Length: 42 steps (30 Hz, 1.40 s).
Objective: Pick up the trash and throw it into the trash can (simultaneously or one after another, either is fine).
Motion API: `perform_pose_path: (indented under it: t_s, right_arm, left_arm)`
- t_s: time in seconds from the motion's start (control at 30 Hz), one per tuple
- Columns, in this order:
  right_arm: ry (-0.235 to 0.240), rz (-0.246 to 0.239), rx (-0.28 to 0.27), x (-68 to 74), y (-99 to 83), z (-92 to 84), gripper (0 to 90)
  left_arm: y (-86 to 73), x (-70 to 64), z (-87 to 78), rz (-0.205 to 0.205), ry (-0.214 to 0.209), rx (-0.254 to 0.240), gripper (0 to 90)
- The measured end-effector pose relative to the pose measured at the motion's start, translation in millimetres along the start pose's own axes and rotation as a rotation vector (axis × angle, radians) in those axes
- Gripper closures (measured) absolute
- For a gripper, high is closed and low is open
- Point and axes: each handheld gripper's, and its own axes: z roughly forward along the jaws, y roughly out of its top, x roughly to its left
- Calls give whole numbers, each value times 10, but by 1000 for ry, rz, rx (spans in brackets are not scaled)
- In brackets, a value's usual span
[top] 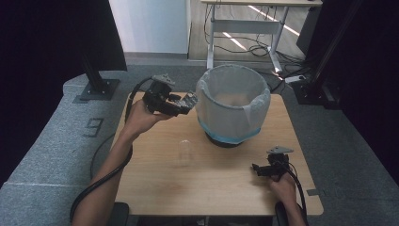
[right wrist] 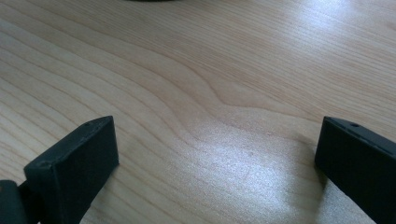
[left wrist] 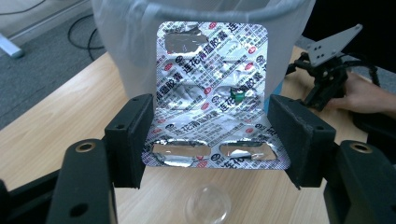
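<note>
Carrying a spent blister pack (left wrist: 212, 93), pinched edge to edge, the left gripper (top: 181, 104) is held left of the lined bin (top: 233, 106). Next, it is judged, the pack must be lifted over the rim and released. The right gripper (top: 263, 170) rests spread at the lower right.

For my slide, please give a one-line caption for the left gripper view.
Left gripper shut on a used foil blister pack, held up before the white-lined bin.

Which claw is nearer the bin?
Left. The left claw holds a blister pack right beside the bin; the right claw rests well away, near the table's front corner.
</note>
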Motion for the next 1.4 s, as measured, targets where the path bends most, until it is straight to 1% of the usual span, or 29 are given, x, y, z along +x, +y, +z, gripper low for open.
perform_pose_path:
  t_s: [0.13,0.37,0.6,0.73,0.8,0.83,0.93,1.0,1.03,1.13,1.17,1.2,1.33,1.4]
  right_arm:
    - [0,0,0,0,0,0,0]
    - [0,0,1,0,0,0,0]
    - [1,1,1,0,0,-1,0]
    - [0,0,0,0,0,0,0]
    - [1,0,0,0,0,0,0]
    - [0,0,0,0,0,0,0]
    - [1,0,0,0,0,0,0]
    - [0,0,0,0,0,0,0]
    - [1,-1,0,0,0,0,0]
    - [2,-2,0,0,0,0,0]
    - [2,-2,0,0,0,0,0]
    - [3,-2,0,0,1,1,0]
    - [4,-5,1,0,1,1,0]
    - [5,-6,0,0,1,1,0]
  left_arm:
    - [125,-7,38,2,-20,-13,341]
    - [329,-18,162,10,-20,-11,341]
    - [536,-51,327,31,-1,-2,341]
    - [642,-66,424,32,11,-10,341]
    - [680,-67,463,32,6,-16,341]
    - [700,-72,487,27,10,-17,341]
    - [762,-79,558,35,17,-10,341]
    - [802,-90,615,28,22,-17,341]
    - [814,-90,631,32,25,-14,341]
    - [858,-97,712,20,38,-24,341]
    - [871,-95,729,24,43,-20,341]
    - [892,-100,764,17,46,-24,341]
    - [954,-107,857,9,48,-32,341]
    - [982,-114,912,5,59,-33,341]
